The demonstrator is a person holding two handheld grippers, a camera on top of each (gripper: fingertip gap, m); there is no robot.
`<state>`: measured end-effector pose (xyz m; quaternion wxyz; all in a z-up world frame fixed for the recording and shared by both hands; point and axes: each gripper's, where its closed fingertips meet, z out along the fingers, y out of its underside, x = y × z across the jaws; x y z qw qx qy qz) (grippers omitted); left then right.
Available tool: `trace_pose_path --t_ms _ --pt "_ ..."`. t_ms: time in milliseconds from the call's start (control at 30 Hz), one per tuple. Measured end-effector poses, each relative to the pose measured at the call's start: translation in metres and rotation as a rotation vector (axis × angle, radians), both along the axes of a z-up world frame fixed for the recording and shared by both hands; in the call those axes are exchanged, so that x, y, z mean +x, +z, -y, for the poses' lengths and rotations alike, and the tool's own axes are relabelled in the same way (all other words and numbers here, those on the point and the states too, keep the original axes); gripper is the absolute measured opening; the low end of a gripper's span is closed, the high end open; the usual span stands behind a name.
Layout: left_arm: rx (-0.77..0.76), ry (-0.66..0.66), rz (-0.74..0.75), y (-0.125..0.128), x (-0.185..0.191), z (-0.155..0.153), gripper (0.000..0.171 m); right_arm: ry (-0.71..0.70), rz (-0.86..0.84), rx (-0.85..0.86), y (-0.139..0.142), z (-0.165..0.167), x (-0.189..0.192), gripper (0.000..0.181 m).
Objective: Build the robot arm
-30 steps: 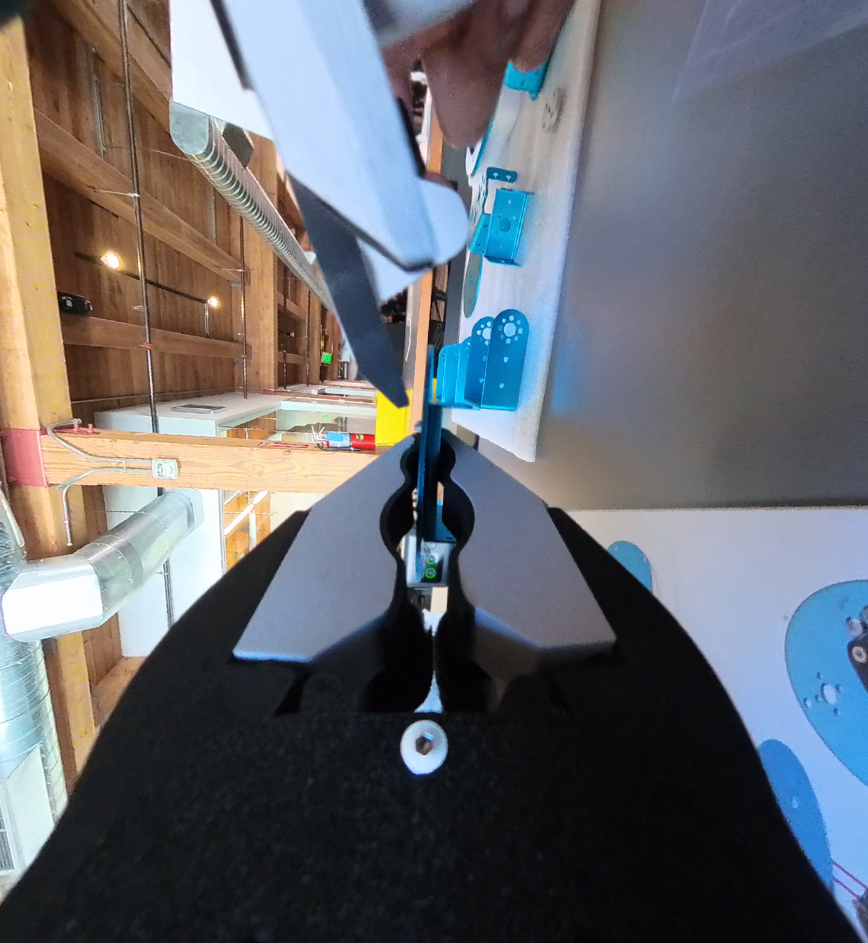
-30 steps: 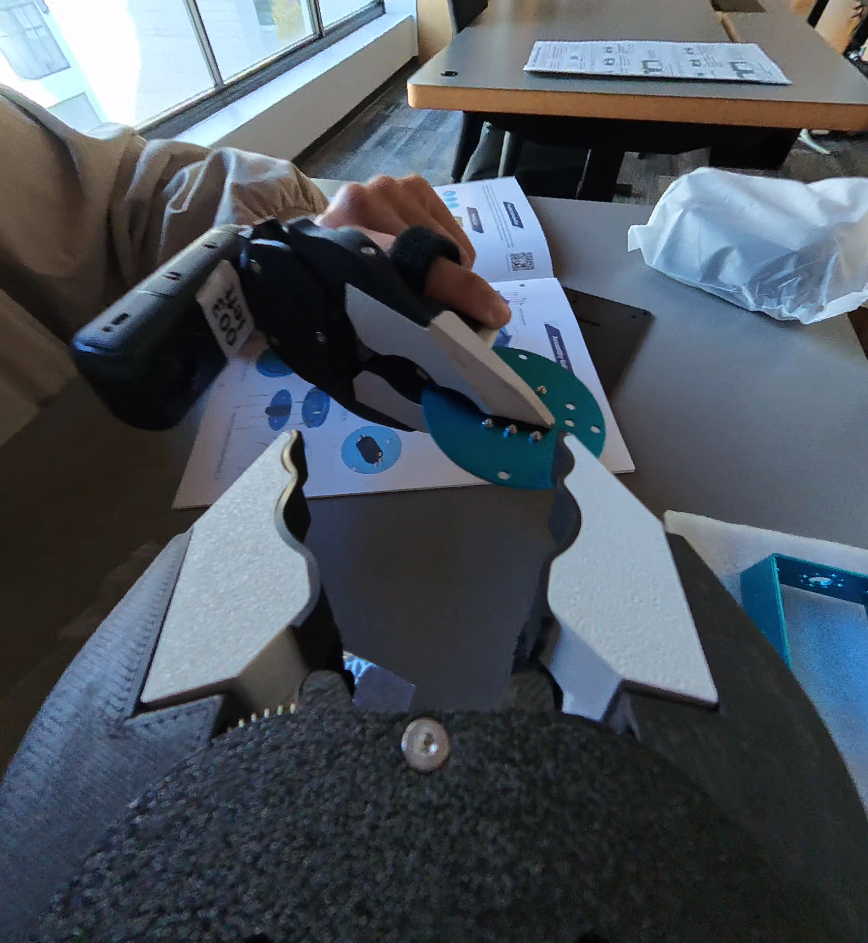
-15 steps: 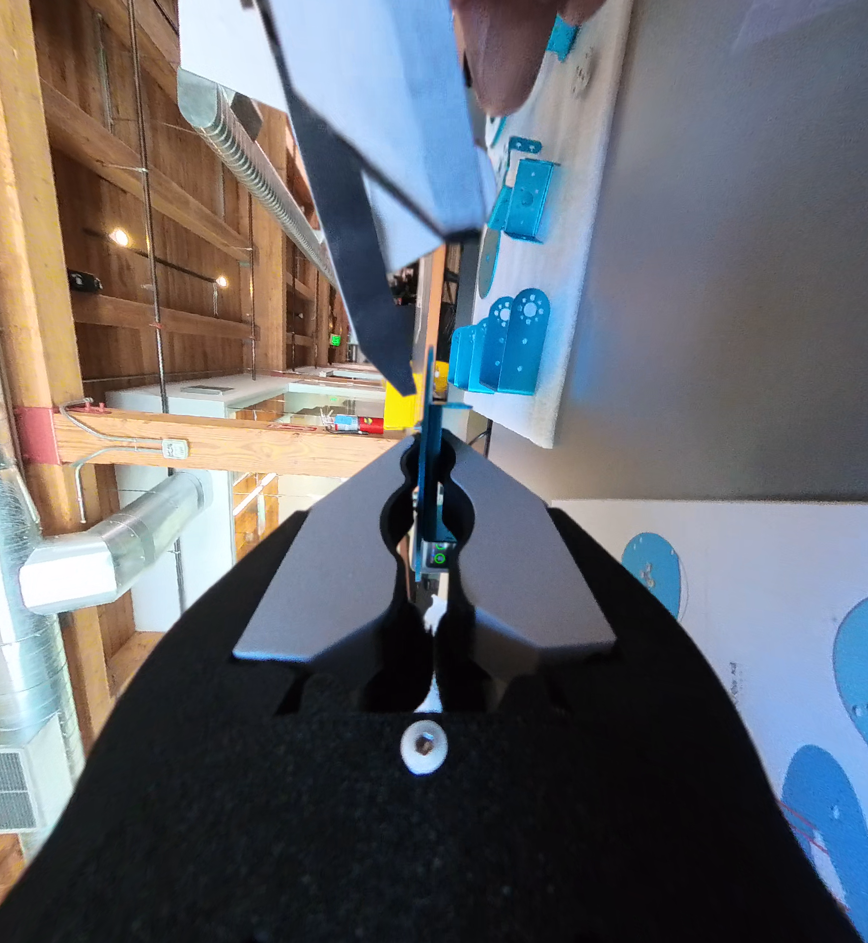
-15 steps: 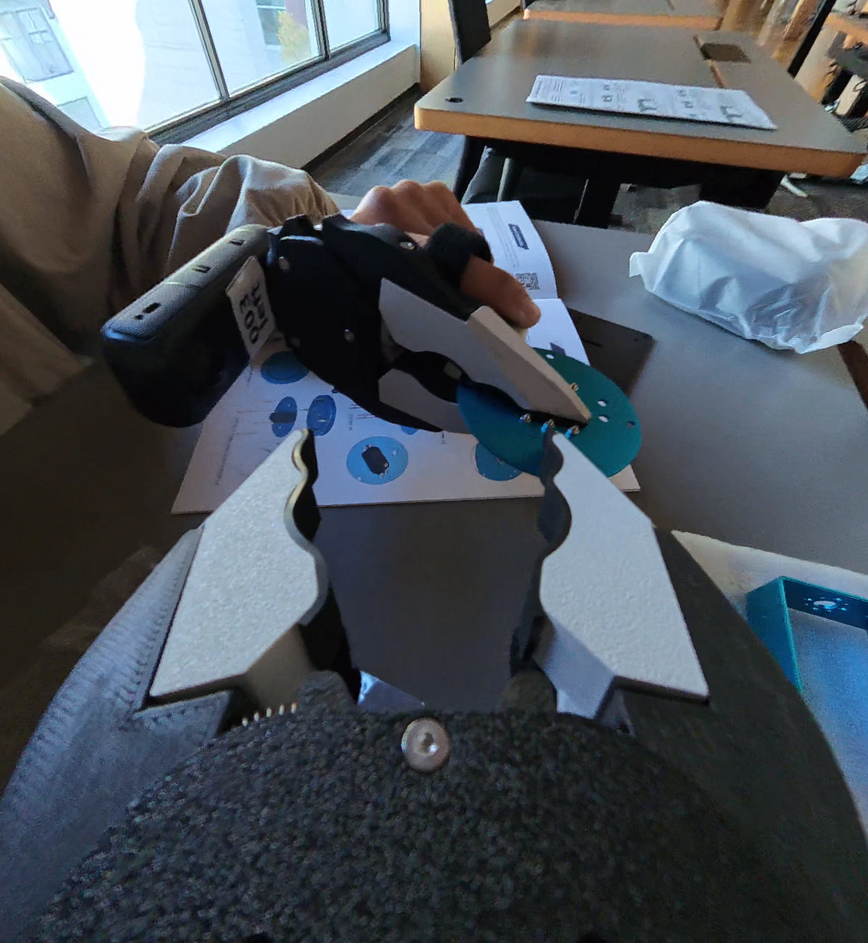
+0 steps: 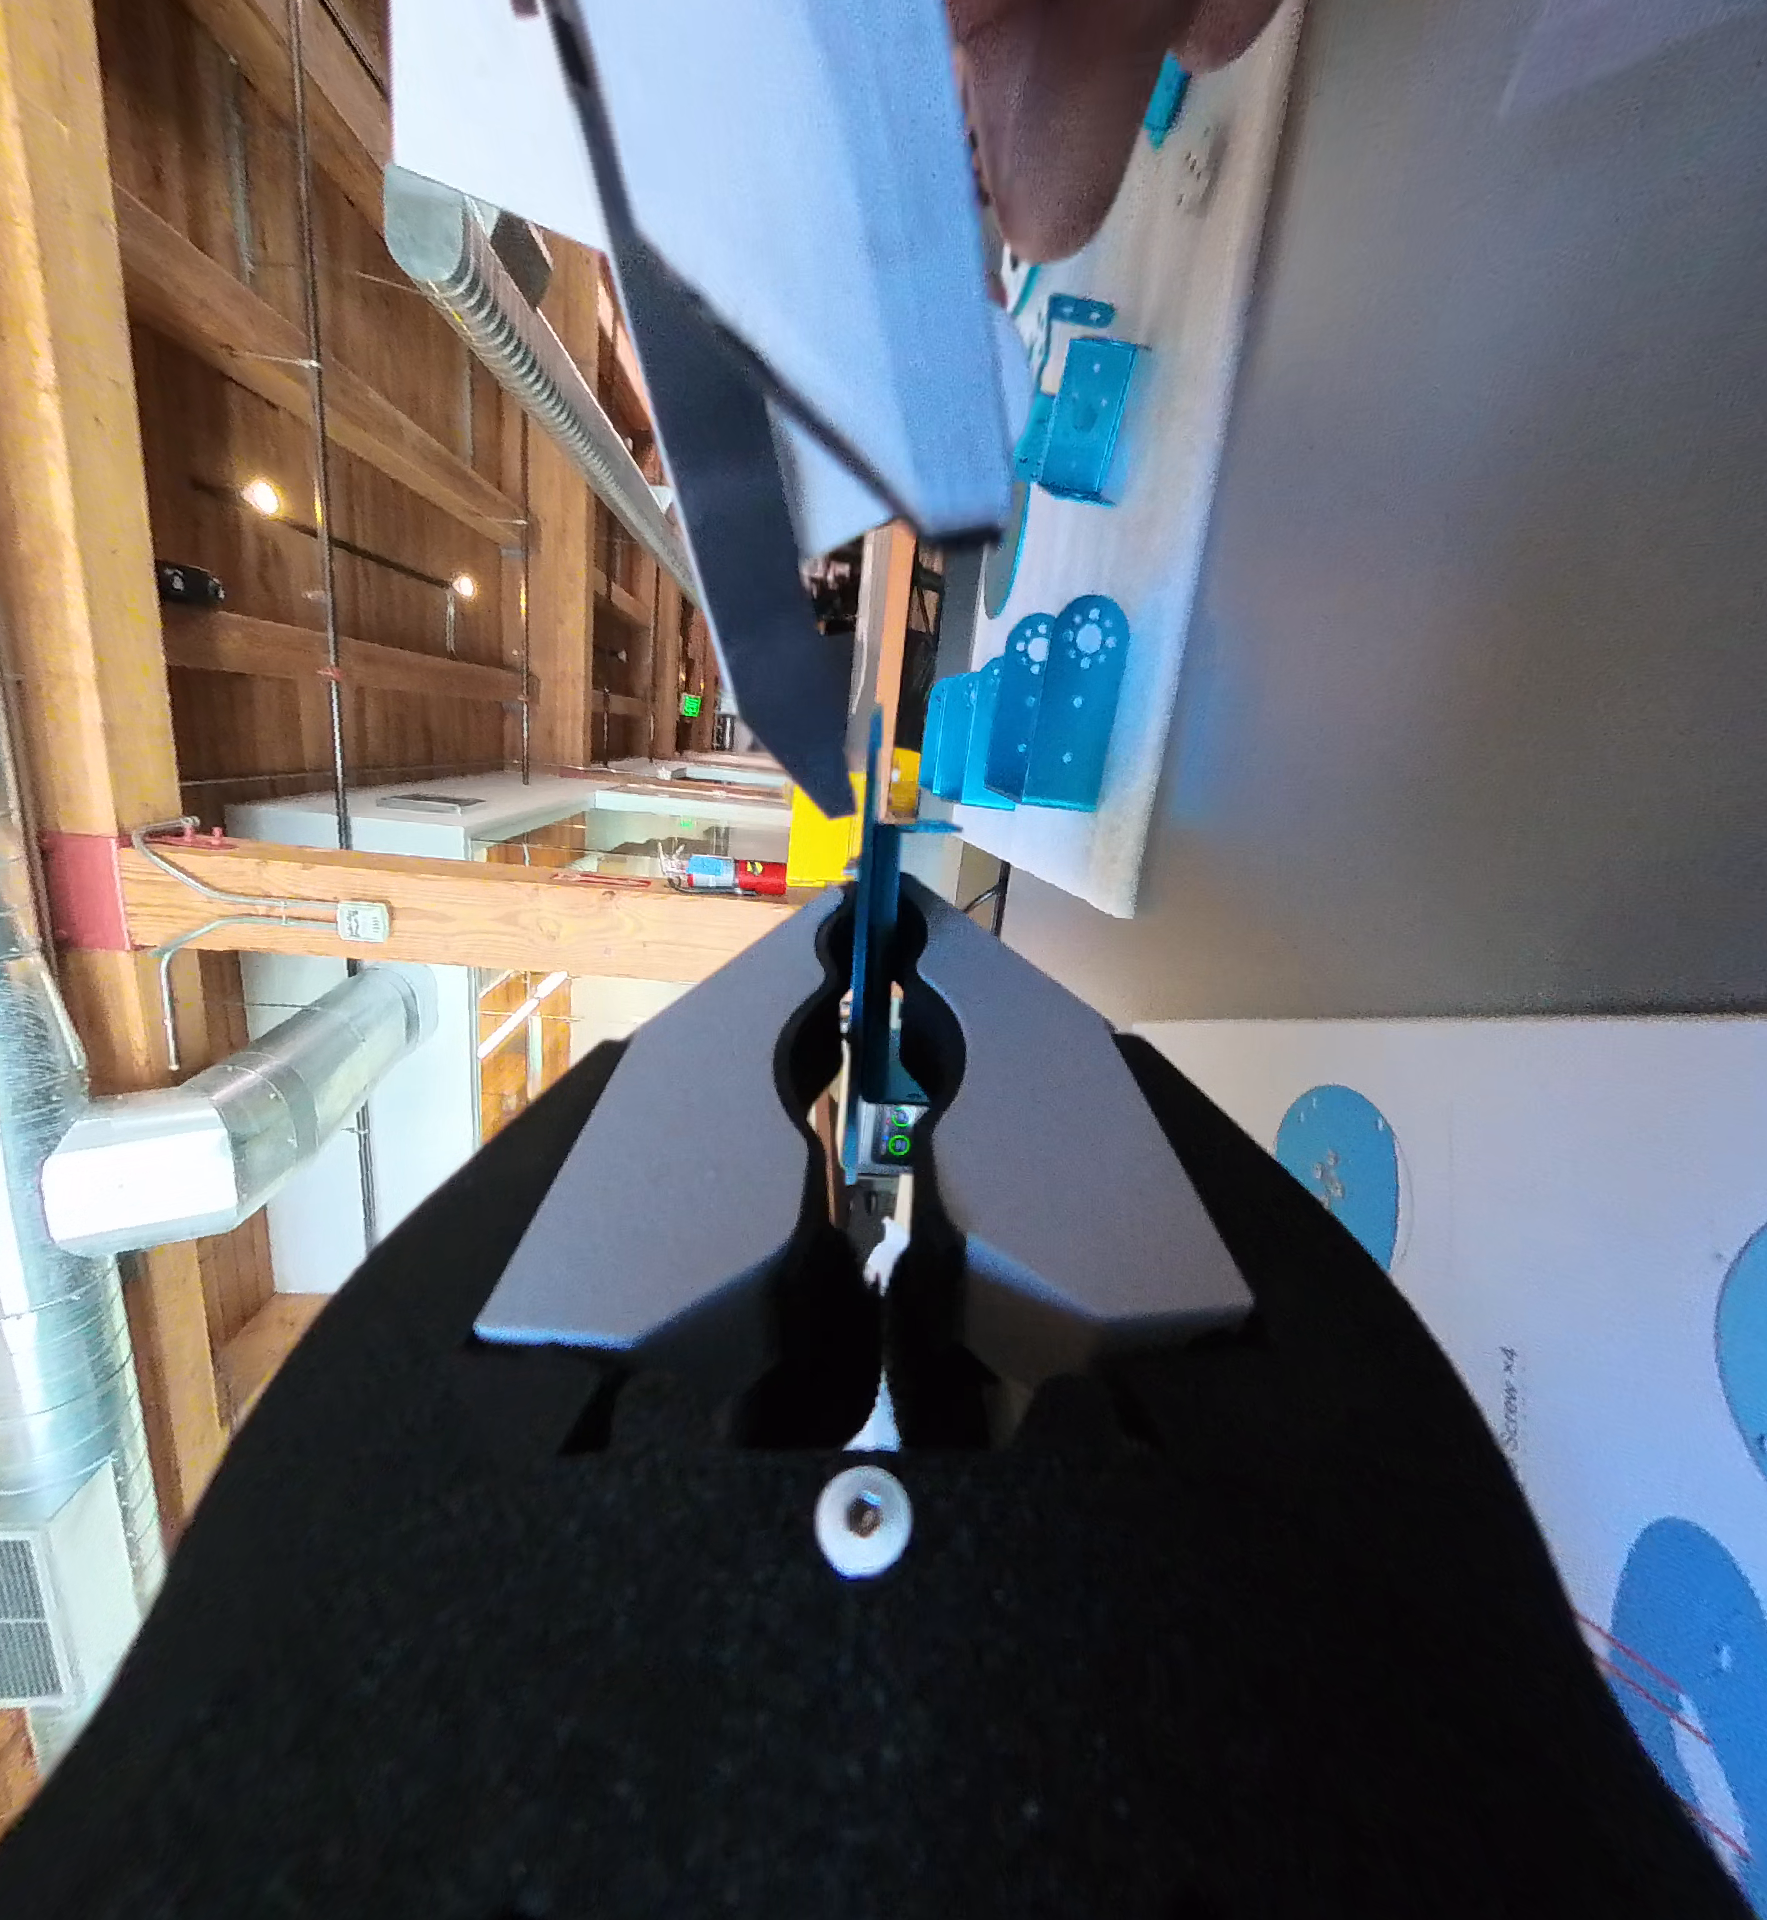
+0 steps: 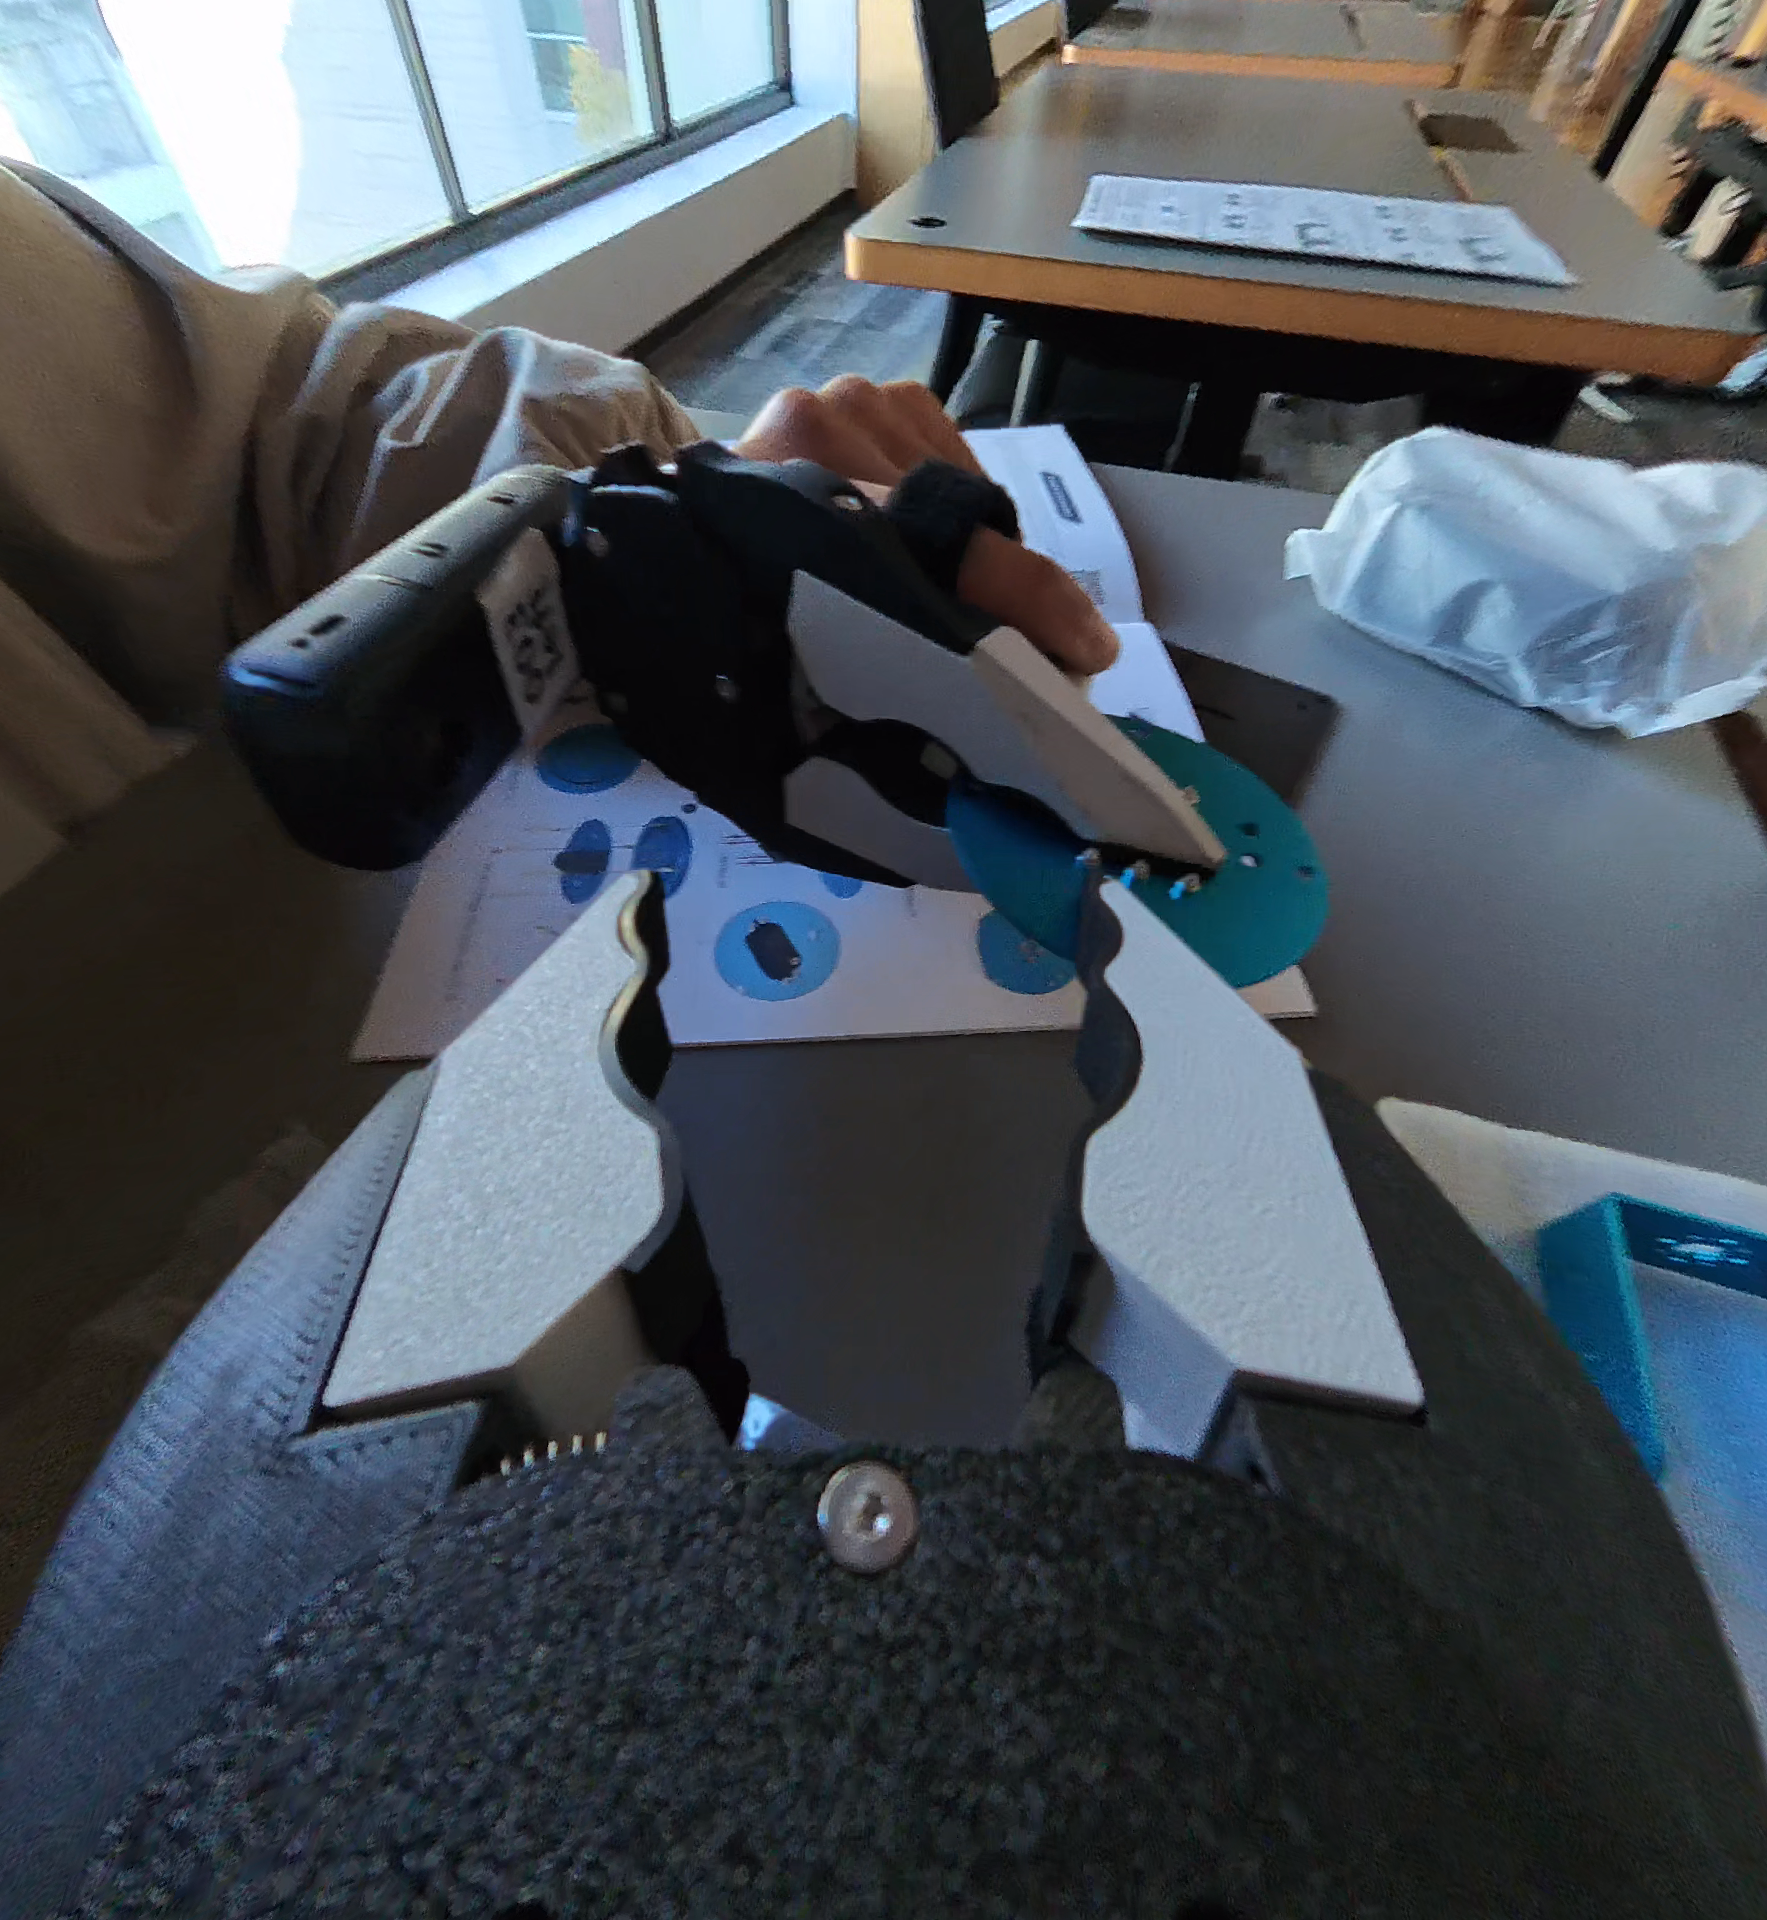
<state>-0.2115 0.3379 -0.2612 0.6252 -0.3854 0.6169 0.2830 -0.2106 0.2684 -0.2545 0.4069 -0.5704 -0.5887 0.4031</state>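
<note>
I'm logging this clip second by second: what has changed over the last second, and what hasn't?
The left gripper, shut on the teal round plate, has carried it rightward and slightly up in the right wrist view, off the open instruction booklet. In the left wrist view, the right gripper looms closer. Nothing was grasped or released: the right gripper stays open and empty, and the white plastic bag is unmoved.

Disc [image 6: 1201,883] above booklet [image 6: 754,977], on table [image 6: 1481,935].
</note>
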Motion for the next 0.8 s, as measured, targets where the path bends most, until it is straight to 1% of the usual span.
trace_pose_path --t_ms 67,133,267,367,400,433,467,533,600,700,800 --pt "-0.002 0.012 -0.004 0.001 0.002 0.001 0.001 -0.030 -0.020 0.029 0.004 -0.006 0.000 0.084" --pt "0.013 -0.002 -0.003 0.001 0.005 0.004 0.001 -0.055 -0.006 0.035 0.000 -0.011 0.000 0.085" --pt "0.006 0.005 -0.015 -0.002 0.006 0.003 0.001 -0.045 -0.015 0.000 -0.005 -0.006 -0.005 0.087" --pt "-0.012 0.005 -0.032 -0.008 0.008 0.003 0.001 -0.050 0.021 -0.029 -0.010 -0.004 -0.002 0.088" --pt "-0.016 0.003 -0.033 -0.009 0.009 0.003 0.001 -0.043 0.030 -0.033 -0.011 -0.004 0.000 0.087" --pt "-0.019 0.011 -0.030 -0.009 0.008 0.002 0.001 -0.039 0.039 -0.021 -0.010 -0.006 0.002 0.082" --pt "-0.025 0.030 -0.029 -0.010 0.006 -0.002 0.001 -0.011 0.034 -0.019 -0.007 -0.002 0.004 0.070" --pt "-0.031 0.035 -0.009 -0.007 0.002 -0.006 0.001 -0.019 -0.016 -0.010 0.004 -0.002 0.003 0.070" --pt "-0.034 0.036 0.004 -0.004 0.000 -0.007 0.001 -0.041 0.015 0.028 -0.001 -0.006 0.002 0.077" --pt "-0.017 0.024 0.001 -0.002 0.004 -0.003 0.001 -0.046 -0.008 0.049 -0.004 -0.006 -0.003 0.078" --pt "-0.003 0.025 -0.016 -0.004 0.005 -0.003 0.001 -0.045 -0.025 0.026 -0.005 -0.005 -0.006 0.077"
